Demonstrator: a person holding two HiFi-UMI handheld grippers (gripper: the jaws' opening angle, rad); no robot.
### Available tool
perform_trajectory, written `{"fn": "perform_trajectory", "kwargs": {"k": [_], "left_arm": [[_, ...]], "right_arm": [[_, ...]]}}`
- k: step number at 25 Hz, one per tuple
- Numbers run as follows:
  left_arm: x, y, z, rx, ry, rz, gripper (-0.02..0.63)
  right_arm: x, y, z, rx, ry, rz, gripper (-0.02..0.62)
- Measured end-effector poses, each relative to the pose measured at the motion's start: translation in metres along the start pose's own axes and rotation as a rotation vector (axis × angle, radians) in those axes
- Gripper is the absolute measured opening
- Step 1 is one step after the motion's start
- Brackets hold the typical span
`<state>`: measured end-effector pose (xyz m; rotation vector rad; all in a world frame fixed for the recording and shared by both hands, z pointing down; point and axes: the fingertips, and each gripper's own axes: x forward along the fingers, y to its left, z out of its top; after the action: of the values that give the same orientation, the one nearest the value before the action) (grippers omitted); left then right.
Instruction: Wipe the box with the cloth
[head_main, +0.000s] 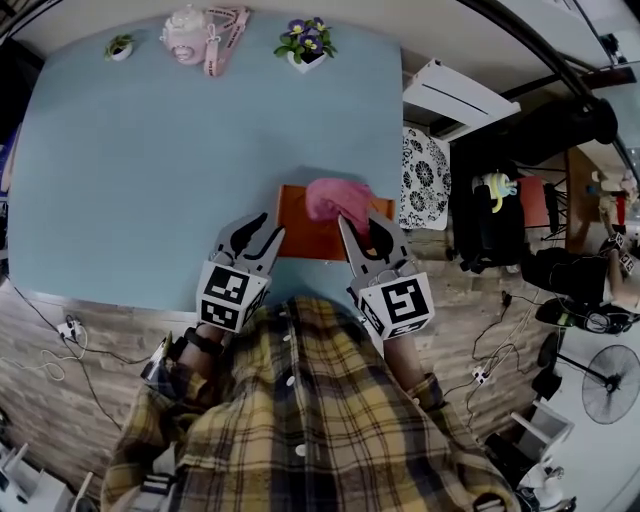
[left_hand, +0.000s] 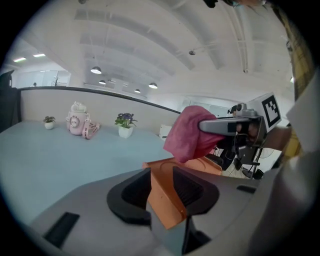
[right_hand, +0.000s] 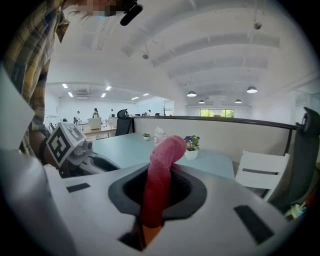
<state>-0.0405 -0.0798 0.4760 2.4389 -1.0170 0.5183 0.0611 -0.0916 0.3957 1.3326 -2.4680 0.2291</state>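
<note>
I held the left gripper (head_main: 260, 230) (left_hand: 165, 189) at the left end of the flat orange cardboard box (head_main: 305, 238) (left_hand: 167, 202). Its jaws stood wide apart. In the left gripper view a corner of the box rose between the two black pads, and the pads were not clamped on it.

The box lay on the pale blue-green table (head_main: 170, 160), close to the near edge and just in front of my checked shirt (head_main: 300, 420). My right gripper (head_main: 366, 236) (right_hand: 160, 189) sat at the box's right end, and its jaws were closed on the pink fabric cloth (head_main: 330, 197) (right_hand: 161, 167). In the right gripper view the cloth stood up as a thick roll from between the pads, with a sliver of orange box (right_hand: 149, 234) showing below it. From my head the cloth bunched over the right part of the box's top; I could not tell whether it pressed on the surface. In the left gripper view the same cloth (left_hand: 187, 134) hung from the right jaws just above the box.

Well apart from all this, along the far edge of the table, stood:
- a small green plant in a white pot (head_main: 120, 46)
- a pink round flask with a strap (head_main: 187, 45)
- a white pot of purple flowers (head_main: 307, 42)
</note>
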Motion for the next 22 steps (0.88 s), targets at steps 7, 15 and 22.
{"fn": "perform_trajectory", "kwargs": {"k": [7,15,22], "left_arm": [[0.016,-0.005,-0.022,-0.001,0.062,-0.031,0.13],[0.021,-0.005,-0.036,0.004,0.103,-0.044,0.133],[0.025,-0.004,-0.035,0.005,0.071,-0.068,0.137]], "right_arm": [[0.03,0.014,-0.009,-0.018,0.038,0.084,0.048],[0.067,0.03,-0.026,-0.069,0.1,0.169,0.048],[0.102,0.039,-0.047,-0.134,0.208,0.253,0.049]]}}
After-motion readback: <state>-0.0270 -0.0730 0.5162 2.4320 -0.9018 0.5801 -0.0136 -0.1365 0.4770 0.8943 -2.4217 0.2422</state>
